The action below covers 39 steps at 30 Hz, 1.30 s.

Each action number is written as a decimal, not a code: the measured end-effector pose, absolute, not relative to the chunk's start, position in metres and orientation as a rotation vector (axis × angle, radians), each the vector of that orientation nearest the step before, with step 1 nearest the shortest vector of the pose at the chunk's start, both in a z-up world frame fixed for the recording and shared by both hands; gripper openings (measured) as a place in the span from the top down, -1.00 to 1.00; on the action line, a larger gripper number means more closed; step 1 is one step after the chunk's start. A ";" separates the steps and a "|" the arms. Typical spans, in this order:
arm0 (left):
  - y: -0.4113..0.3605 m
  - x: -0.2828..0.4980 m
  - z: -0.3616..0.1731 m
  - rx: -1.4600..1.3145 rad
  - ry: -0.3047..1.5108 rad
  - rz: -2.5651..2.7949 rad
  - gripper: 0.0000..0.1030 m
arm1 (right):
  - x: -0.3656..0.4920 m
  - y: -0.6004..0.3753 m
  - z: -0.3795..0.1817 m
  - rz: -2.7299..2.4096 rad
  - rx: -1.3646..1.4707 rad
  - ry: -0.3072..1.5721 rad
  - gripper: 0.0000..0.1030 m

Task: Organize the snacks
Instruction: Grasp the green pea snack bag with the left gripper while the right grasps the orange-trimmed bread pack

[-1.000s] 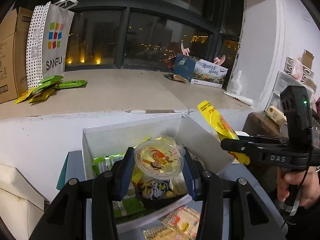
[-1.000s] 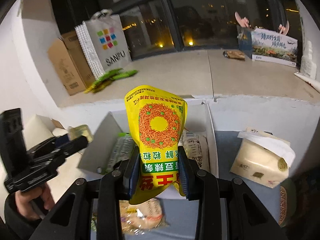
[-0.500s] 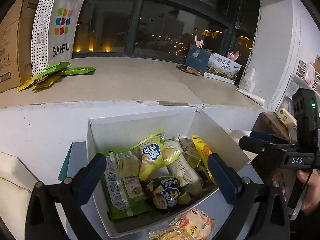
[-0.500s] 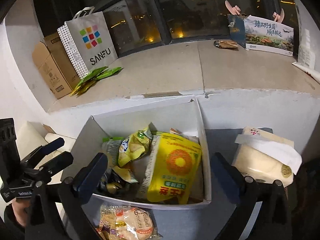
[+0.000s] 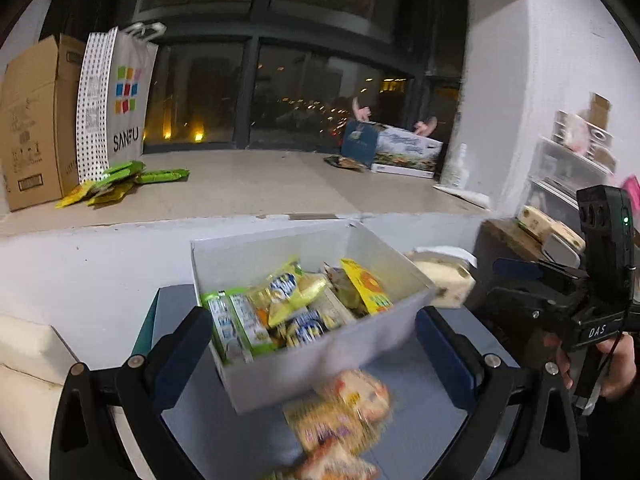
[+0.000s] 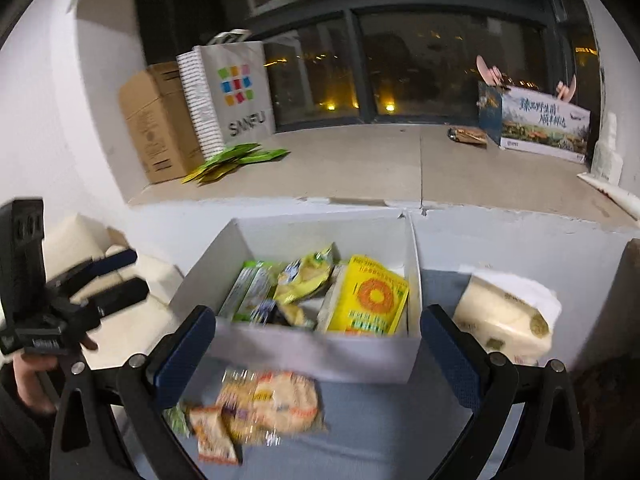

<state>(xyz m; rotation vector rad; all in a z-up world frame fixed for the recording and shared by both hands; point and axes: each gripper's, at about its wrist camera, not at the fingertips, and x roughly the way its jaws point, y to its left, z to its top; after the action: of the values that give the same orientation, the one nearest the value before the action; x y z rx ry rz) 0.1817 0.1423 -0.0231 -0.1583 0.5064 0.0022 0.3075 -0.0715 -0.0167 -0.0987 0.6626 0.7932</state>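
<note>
**Two open claws, snacks boxed and loose**

Two claws hang spread wide and empty before the white box [image 6: 312, 350]. Farthest left on the window ledge [image 6: 360, 168] stand a cardboard carton [image 6: 156, 124] and a SANFU bag [image 6: 230, 96], with green packets [image 6: 240, 158] fanned at their foot. The left claw [image 5: 312, 348] frames the box with its jaws far apart, gripping nothing. Inside the box, green wafer packs [image 6: 250, 290] lie at the left, a crumpled yellow-green bag [image 6: 308, 276] in the middle, and a yellow snack packet [image 6: 370, 300] against the right wall. Loose cracker packs [image 6: 272, 400] lie on the grey tabletop [image 6: 380, 420] just in front of the box, blurred. The right claw [image 6: 316, 356] is likewise wide open and holds nothing. A tissue pack [image 6: 504, 316] sits just right of the box.
</note>
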 end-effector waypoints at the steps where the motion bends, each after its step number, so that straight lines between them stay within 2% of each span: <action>1: 0.138 0.168 -0.024 -0.148 0.498 0.001 -1.00 | 0.296 -0.076 -0.018 0.807 -0.105 0.652 -1.00; 5: 0.120 0.118 -0.039 -0.127 0.500 -0.019 -1.00 | 0.247 -0.096 -0.028 0.825 -0.130 0.606 -1.00; 10: 0.099 0.066 -0.084 -0.137 0.591 -0.038 -1.00 | 0.197 -0.128 -0.047 0.812 -0.097 0.573 -1.00; 15: 0.093 0.047 -0.121 -0.163 0.671 -0.048 -1.00 | 0.161 -0.150 -0.074 0.814 -0.006 0.603 -1.00; 22: 0.102 0.056 -0.132 -0.146 0.704 -0.034 -1.00 | 0.150 -0.145 -0.089 0.837 -0.025 0.644 -1.00; 35: 0.130 0.145 -0.178 -0.052 0.877 -0.088 -0.98 | 0.143 -0.131 -0.104 0.846 -0.068 0.678 -1.00; 36: 0.131 0.148 -0.182 -0.048 0.884 -0.098 -0.95 | 0.143 -0.131 -0.104 0.847 -0.072 0.677 -1.00; 39: 0.135 0.152 -0.189 -0.050 0.892 -0.126 -0.12 | 0.142 -0.130 -0.106 0.847 -0.077 0.680 -1.00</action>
<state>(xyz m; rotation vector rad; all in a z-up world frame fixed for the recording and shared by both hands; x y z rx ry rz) 0.1523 0.1353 -0.1886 -0.0495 0.8922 -0.1257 0.1422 -0.1300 -0.1062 -0.0766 0.6797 0.8474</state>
